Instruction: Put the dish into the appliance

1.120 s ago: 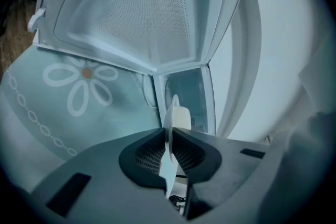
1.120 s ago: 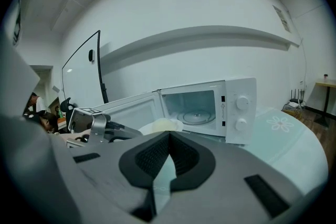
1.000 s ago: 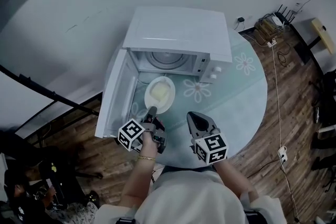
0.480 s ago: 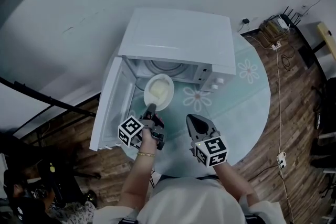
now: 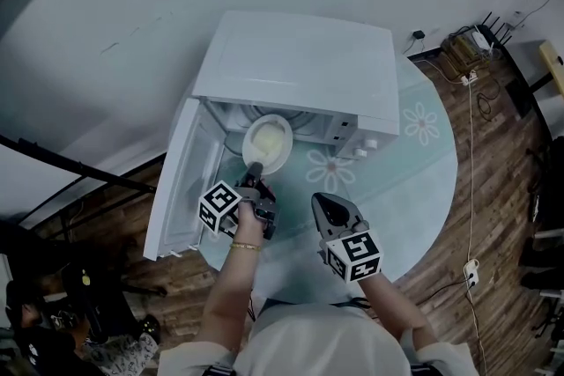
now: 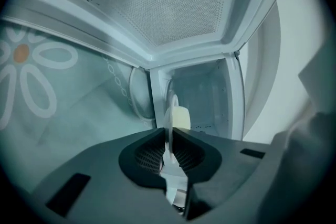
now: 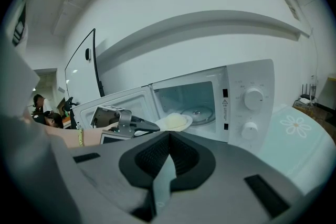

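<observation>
Gripping the round white plate (image 5: 287, 136) by its near rim, our left gripper (image 5: 255, 168) held it at the mouth of the open white microwave oven (image 5: 300, 66); our right gripper (image 5: 332, 209) was closed on nothing. We feared that edge-hold might let it tip, spilling its pale yellow food (image 5: 266, 145) short of the glass turntable (image 7: 199, 111).

From the head view, the white box-shaped microwave oven (image 5: 300, 66) hides most of its cavity under its own top, so how far inside the oven the white round plate (image 5: 282, 158) reaches cannot be told. The pale yellow food (image 5: 264, 138) on it is too indistinct to identify. The plate's near rim is buried between the left gripper (image 6: 168, 134) jaws. Print beside the oven's white dials (image 7: 253, 97) is too small to read. The person's torso (image 5: 308, 339), cut off by the lower edge, covers the round pale green bench (image 5: 414, 180) rim facing the oven's open front.
</observation>
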Available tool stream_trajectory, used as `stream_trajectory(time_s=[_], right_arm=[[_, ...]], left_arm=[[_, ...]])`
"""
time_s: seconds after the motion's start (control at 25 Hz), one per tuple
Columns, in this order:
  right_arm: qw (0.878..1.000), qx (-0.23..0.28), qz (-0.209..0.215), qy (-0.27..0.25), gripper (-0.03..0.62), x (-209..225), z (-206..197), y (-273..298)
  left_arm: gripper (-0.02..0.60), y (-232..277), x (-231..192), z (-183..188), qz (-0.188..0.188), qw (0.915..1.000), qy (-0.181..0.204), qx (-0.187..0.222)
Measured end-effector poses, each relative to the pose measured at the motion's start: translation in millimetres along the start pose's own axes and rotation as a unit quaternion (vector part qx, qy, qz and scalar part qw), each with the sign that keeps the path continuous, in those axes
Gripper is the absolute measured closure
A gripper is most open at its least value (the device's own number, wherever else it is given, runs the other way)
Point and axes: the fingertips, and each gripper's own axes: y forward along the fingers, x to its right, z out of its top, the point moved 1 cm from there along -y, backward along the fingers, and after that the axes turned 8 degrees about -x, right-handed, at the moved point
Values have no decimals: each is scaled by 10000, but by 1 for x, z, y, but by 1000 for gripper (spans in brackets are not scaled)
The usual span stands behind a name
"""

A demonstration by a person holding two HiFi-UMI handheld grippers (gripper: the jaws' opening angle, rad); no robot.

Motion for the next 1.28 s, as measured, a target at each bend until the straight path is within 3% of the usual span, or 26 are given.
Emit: stream_trajectory(time_s=[1.28], right_arm=[[9999, 87, 107, 55, 588, 19, 10, 10]], left_arm=[[545, 69, 1, 19, 185, 9993, -191, 251]])
